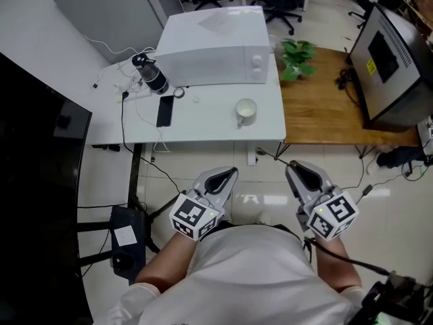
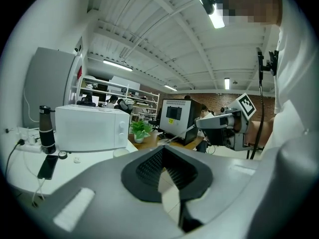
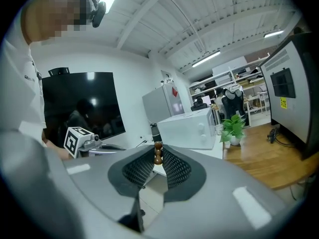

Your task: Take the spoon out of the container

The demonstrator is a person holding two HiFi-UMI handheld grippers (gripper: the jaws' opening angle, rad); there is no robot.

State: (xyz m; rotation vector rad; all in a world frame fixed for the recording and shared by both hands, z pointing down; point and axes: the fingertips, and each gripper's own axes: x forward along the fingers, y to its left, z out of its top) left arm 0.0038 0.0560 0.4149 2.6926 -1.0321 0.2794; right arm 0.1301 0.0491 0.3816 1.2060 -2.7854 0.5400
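- A glossy tiled floor [image 1: 257, 193] lies under both grippers, which are held close to the person's body, short of the white table [image 1: 203, 128].
- The left gripper [image 1: 231, 175] has its jaws drawn together at the tips with nothing between them. It is spare, so it is best kept out of the right one's path.
- The right gripper [image 1: 292, 166] has its jaws nipped narrowly on a thin utensil that I take for the spoon [image 1: 271, 156]. The slim shaft sticks out ahead of the tips, and the right gripper view shows a brown beaded end between the pads.
- The spoon therefore looks already out of its container. The step in hand is probably to carry it clear and set it down.
- Such a thin shaft can swivel in the pads, so the grip wants even pressure, a level wrist and no jerks.
- The white mug [image 1: 245, 111], likely the container, stands upright near the table's front edge, well apart from the spoon. Whether anything is inside it cannot be told.
- The bare tabletop beside the mug is a safe place to lay the spoon, away from the black phone [image 1: 164, 110] and its cables.
- Behind these stand the bottle [image 1: 152, 74] and the white microwave [image 1: 213, 46].
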